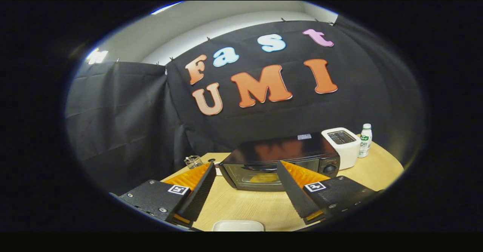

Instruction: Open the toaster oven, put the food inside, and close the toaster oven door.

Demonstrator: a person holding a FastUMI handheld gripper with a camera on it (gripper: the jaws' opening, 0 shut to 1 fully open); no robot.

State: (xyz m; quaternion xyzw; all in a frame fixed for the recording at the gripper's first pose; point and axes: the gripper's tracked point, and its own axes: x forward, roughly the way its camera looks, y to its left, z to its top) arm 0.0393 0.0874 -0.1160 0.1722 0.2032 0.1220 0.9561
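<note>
I see a white pop-up toaster [342, 146] on the wooden table [241, 206] at about two o'clock, a small white bottle [365, 140] just beside it, a small clear glass object [193, 162] at ten, and a white dish rim [238, 226] at six

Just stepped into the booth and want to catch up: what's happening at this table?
A hand-held claw hangs open above the wooden table, holding nothing, its fingers aimed at a black toaster oven just ahead. The oven door looks shut, with something yellow behind its glass. A white toaster and a small bottle stand beside the oven; a white dish lies under the claw.
</note>
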